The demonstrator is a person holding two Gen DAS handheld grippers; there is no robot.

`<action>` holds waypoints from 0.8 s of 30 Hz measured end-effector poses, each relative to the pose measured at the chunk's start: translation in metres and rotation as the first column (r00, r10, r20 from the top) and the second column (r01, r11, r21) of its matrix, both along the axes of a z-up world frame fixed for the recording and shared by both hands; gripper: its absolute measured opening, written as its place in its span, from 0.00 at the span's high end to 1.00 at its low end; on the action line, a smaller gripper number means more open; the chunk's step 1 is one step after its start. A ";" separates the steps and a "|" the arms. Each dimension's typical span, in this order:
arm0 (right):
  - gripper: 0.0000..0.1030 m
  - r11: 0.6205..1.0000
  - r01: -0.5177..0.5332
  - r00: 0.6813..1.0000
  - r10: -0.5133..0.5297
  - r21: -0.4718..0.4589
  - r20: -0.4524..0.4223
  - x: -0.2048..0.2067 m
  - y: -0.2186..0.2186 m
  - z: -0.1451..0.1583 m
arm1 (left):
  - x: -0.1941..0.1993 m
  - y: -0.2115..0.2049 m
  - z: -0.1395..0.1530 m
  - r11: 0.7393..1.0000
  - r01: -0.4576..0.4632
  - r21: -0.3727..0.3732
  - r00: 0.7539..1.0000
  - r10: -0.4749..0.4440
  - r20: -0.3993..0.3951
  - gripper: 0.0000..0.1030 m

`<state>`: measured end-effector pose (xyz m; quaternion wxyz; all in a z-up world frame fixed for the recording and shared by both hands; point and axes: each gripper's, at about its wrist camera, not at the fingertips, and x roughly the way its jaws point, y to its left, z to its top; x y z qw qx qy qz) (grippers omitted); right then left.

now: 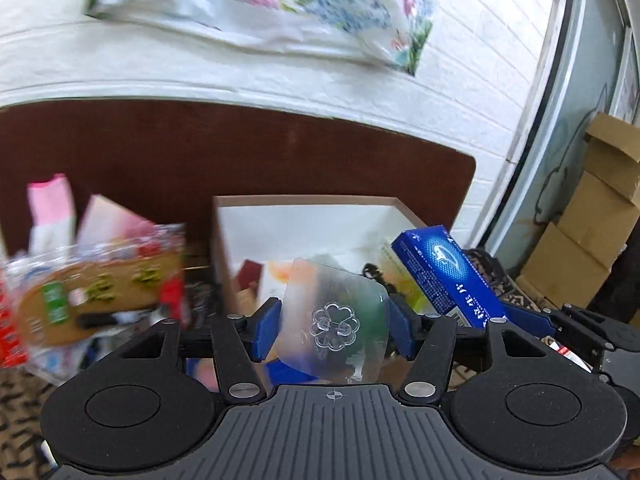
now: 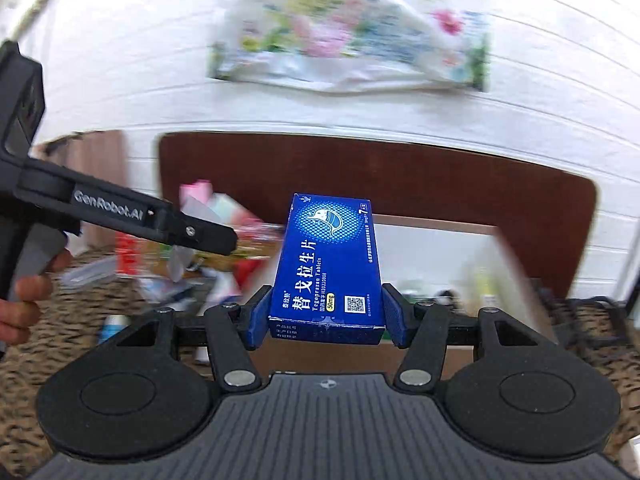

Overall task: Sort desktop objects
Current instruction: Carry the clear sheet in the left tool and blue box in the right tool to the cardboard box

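Observation:
My left gripper (image 1: 333,330) is shut on a clear plastic piece (image 1: 335,320) embossed with a flower, held up in front of the open cardboard box (image 1: 304,200). My right gripper (image 2: 325,318) is shut on a blue medicine box (image 2: 329,268) with white Chinese text, held above the same cardboard box (image 2: 440,226). The blue medicine box also shows in the left wrist view (image 1: 448,276), at the right over the cardboard box. The left gripper's black body (image 2: 120,216) shows at the left of the right wrist view, held by a hand (image 2: 24,300).
A pile of packets lies left of the box: a snack bag (image 1: 92,292), a pink and white packet (image 1: 52,212), red wrappers (image 2: 128,252). A brown board (image 1: 240,148) stands behind against the white brick wall. A floral bag (image 2: 348,36) hangs above. Stacked cartons (image 1: 592,216) stand far right.

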<state>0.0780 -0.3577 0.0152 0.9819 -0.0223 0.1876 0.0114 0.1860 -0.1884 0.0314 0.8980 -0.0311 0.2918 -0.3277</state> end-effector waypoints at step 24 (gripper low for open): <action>0.40 0.983 0.115 0.966 -0.144 -0.141 -0.216 0.129 -0.072 -0.039 | 0.109 -0.104 -0.039 0.999 0.010 0.048 0.995 -0.005 -0.104 0.05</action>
